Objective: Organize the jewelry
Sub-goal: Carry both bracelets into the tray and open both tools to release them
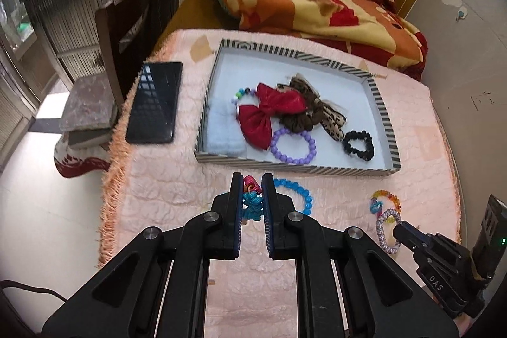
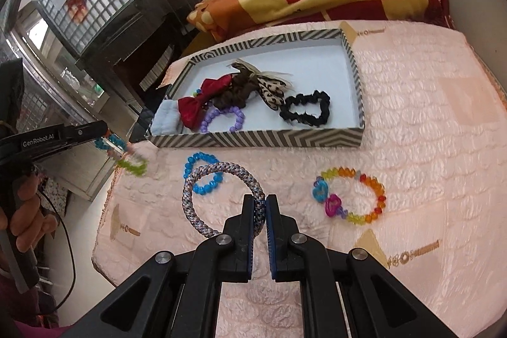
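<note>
From your left wrist, your left gripper (image 1: 252, 205) is clamped on a multicoloured beaded bracelet (image 1: 252, 201), lifted off the pink cloth (image 1: 164, 179) in front of the striped tray (image 1: 285, 163). A blue bracelet (image 1: 298, 192) lies beside it.

From your right wrist, your right gripper (image 2: 259, 208) pinches a braided hair tie (image 2: 202, 176); it looks raised, though that is hard to judge. A rainbow bracelet (image 2: 374, 189) lies right.

**Textures all over the place**

My bench cover (image 2: 412, 122) is fuzzy quilted pink cloth. The tray (image 1: 385, 122) looks like matt striped cardboard. Inside it: a satiny red bow (image 1: 269, 113) and a velvety black scrunchie (image 1: 358, 145). The rainbow bracelet (image 2: 374, 179) is glossy clear plastic beads, and the phone (image 1: 155, 102) is mirror-glossy glass.
</note>
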Demonstrator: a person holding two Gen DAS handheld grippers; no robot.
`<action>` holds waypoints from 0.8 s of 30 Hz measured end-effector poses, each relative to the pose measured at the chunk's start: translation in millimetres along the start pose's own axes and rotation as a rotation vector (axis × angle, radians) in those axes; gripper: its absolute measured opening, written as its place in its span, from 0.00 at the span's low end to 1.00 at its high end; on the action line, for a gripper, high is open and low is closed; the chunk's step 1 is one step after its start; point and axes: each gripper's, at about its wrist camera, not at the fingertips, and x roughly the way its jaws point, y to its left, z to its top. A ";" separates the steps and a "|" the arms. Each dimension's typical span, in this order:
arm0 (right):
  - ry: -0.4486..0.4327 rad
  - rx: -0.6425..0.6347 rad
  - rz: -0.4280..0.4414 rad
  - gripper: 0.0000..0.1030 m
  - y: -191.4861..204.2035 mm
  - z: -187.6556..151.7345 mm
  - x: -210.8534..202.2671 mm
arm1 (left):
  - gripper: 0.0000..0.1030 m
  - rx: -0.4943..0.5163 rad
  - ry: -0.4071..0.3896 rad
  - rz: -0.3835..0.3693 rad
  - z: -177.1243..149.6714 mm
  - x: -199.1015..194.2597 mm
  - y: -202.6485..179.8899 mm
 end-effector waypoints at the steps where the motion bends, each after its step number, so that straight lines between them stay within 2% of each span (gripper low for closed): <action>1: 0.001 -0.001 0.000 0.06 -0.2 0.5 0.1 | 0.10 0.004 -0.005 0.005 0.9 -1.7 -0.8; 14: -0.006 -0.016 -0.030 0.06 -2.4 30.6 11.3 | 0.10 0.062 -0.028 0.017 18.5 5.0 -25.3; 24: -0.023 0.007 -0.053 0.06 -10.8 70.0 28.8 | 0.10 0.109 -0.041 0.043 55.5 24.0 -35.6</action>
